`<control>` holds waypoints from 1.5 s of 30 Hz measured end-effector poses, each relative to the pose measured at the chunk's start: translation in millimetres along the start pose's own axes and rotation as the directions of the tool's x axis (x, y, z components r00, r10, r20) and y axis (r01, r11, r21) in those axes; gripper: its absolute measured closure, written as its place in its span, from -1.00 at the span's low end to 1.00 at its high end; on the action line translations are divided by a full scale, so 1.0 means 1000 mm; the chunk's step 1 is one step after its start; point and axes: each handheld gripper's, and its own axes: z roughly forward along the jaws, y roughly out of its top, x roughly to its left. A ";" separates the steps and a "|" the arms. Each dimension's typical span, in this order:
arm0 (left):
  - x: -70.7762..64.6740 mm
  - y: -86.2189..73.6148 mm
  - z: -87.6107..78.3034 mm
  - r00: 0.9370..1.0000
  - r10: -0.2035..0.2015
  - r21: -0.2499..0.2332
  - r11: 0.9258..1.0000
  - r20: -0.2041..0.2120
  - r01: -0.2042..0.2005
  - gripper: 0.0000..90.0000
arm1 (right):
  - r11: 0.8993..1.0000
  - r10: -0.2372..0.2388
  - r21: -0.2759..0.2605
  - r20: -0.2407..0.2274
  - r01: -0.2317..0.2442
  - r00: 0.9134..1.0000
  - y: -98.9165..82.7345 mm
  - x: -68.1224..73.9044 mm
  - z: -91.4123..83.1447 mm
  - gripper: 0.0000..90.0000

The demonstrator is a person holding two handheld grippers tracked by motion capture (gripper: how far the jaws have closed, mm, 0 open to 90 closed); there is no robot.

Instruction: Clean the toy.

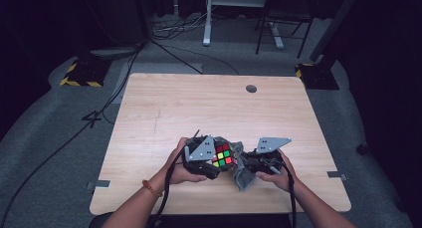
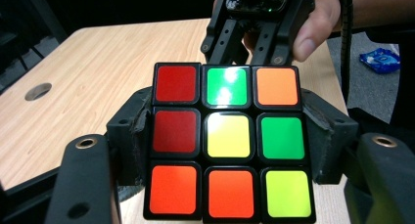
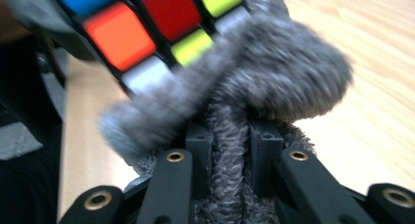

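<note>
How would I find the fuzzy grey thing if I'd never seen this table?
Look at the near edge of the wooden table, where two hands meet. The right gripper pinches the grey cloth against the puzzle cube. It is soft and plain grey; the cube has bright squares.

A bare wooden table [image 1: 174, 108] lies under the grippers, with a round hole [image 1: 251, 88] in it well beyond them. Farther off on the grey floor sit two yellow-and-black striped bases [image 1: 82, 73], loose cables [image 1: 174, 29] and a white desk leg [image 1: 207, 19]. A blue packet [image 2: 380, 59] lies on the floor past the table edge.
</note>
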 end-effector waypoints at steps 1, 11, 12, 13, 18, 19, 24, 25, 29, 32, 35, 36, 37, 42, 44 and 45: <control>0.001 -0.001 0.000 1.000 -0.010 -0.008 1.000 0.006 0.010 -0.27 | 1.000 0.004 -0.015 -0.007 -0.005 1.000 0.002 0.001 -0.002 0.68; 0.006 -0.007 0.007 1.000 -0.023 0.053 0.998 0.003 0.023 -0.28 | 0.998 0.011 -0.059 0.018 -0.010 1.000 0.005 0.001 -0.010 0.68; 0.006 -0.007 0.007 1.000 -0.023 0.053 0.998 0.003 0.023 -0.28 | 0.998 0.002 -0.058 0.027 0.000 1.000 0.005 0.002 -0.010 0.68; 0.007 -0.010 0.010 1.000 -0.028 0.074 0.997 0.008 0.027 -0.28 | 0.998 -0.008 -0.055 0.039 0.010 0.999 0.006 0.003 -0.010 0.68; 0.006 -0.014 0.020 1.000 -0.023 0.160 0.987 0.020 0.020 -0.28 | 0.998 -0.034 -0.052 0.053 0.037 0.998 0.006 0.006 -0.011 0.68; 0.006 -0.015 0.021 1.000 -0.025 0.169 0.985 0.015 0.022 -0.28 | 0.998 -0.036 -0.048 0.056 0.039 0.998 0.005 0.006 -0.011 0.68; 0.004 -0.014 0.024 1.000 -0.009 0.188 0.982 0.008 0.007 -0.27 | 0.997 -0.046 -0.055 0.065 0.050 0.997 0.007 0.007 -0.012 0.68; 0.004 -0.013 0.023 1.000 -0.008 0.184 0.983 -0.002 0.008 -0.27 | 0.997 -0.058 -0.054 0.079 0.062 0.995 0.009 0.008 -0.014 0.68; 0.005 -0.010 0.017 1.000 -0.015 0.151 0.988 -0.003 0.016 -0.26 | 0.997 -0.059 -0.037 0.096 0.063 0.994 0.010 0.007 -0.012 0.68; 0.004 -0.007 0.013 1.000 -0.015 0.127 0.992 -0.005 0.016 -0.26 | 0.998 -0.066 0.017 0.108 0.064 0.992 0.007 0.007 -0.005 0.68; 0.004 -0.004 0.007 1.000 -0.015 0.103 0.995 -0.001 0.015 -0.26 | 0.997 -0.059 0.059 0.090 0.054 0.994 0.002 0.007 0.003 0.68; 0.005 -0.003 0.006 1.000 -0.015 0.095 0.995 0.005 0.015 -0.26 | 0.996 -0.057 0.068 0.080 0.052 0.995 0.001 0.007 0.005 0.68; 0.005 -0.003 0.006 1.000 -0.015 0.095 0.995 0.005 0.015 -0.26 | 0.996 -0.062 0.076 0.081 0.056 0.995 0.001 0.007 0.006 0.68; 0.006 -0.005 0.003 1.000 -0.017 0.090 0.996 0.010 0.016 -0.26 | 0.996 -0.068 0.061 0.081 0.063 0.994 0.003 0.010 0.005 0.68; 0.005 -0.007 0.007 1.000 -0.011 0.115 0.993 0.018 0.009 -0.26 | 0.997 -0.073 0.020 0.090 0.072 0.993 0.007 0.010 -0.001 0.68; 0.005 -0.008 0.009 1.000 -0.008 0.127 0.992 0.016 0.006 -0.26 | 0.998 -0.068 -0.004 0.092 0.068 0.993 0.009 0.011 -0.005 0.68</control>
